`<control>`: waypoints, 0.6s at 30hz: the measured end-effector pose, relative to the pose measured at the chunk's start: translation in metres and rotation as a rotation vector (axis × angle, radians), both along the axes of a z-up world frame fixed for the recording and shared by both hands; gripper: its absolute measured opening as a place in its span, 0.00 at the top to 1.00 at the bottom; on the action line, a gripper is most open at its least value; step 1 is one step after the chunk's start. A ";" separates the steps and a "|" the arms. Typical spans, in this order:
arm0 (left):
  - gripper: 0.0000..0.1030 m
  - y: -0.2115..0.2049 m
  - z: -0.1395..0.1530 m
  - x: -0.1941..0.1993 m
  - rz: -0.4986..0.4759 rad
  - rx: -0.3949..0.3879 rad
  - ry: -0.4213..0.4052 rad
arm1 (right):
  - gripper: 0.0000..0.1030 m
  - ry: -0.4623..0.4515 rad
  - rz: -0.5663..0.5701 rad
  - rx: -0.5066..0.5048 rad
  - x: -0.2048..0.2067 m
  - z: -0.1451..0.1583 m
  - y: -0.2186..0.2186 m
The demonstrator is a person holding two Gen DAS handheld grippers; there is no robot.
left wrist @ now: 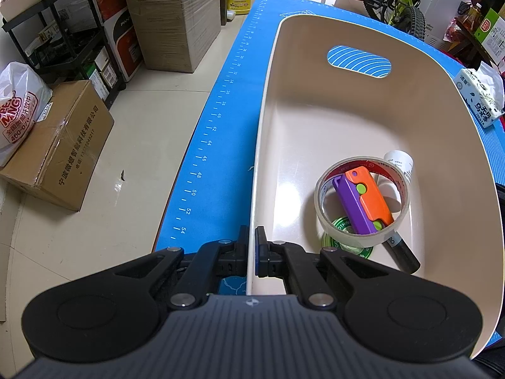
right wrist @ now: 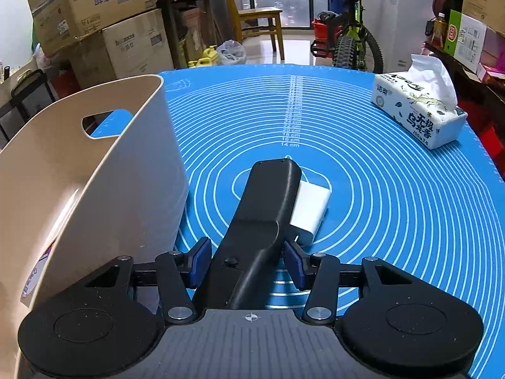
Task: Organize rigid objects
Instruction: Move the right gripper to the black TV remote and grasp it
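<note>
While the left gripper pinches the beige bin by its rim, the right gripper straddles, unclenched, a black remote just beside that bin; close squarely before lifting it.

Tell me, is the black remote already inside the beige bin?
No, the black remote lies on the blue mat beside the beige bin, partly over a white block, between the right gripper pads.

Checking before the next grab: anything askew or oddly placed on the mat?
The black remote lies partly on top of the white block, propped up at an angle beside the beige bin. Nothing looks spilled or damaged.
</note>
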State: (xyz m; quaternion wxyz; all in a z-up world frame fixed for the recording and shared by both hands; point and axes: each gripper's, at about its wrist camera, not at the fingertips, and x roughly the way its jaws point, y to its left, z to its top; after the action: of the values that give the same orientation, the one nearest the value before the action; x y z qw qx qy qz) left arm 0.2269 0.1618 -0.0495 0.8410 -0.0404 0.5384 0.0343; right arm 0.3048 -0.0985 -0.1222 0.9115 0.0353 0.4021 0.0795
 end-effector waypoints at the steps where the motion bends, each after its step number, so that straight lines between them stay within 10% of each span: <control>1: 0.96 0.000 0.000 0.000 0.000 0.001 0.000 | 0.41 0.002 0.002 0.007 0.001 -0.001 -0.001; 18: 0.95 0.000 0.000 0.000 -0.001 0.006 0.000 | 0.63 -0.014 -0.002 0.107 -0.010 -0.006 -0.006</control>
State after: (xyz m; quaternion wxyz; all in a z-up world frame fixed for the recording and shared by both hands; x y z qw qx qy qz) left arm 0.2271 0.1616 -0.0493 0.8410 -0.0375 0.5385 0.0357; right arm 0.2946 -0.1047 -0.1286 0.9111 0.0838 0.3910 0.1001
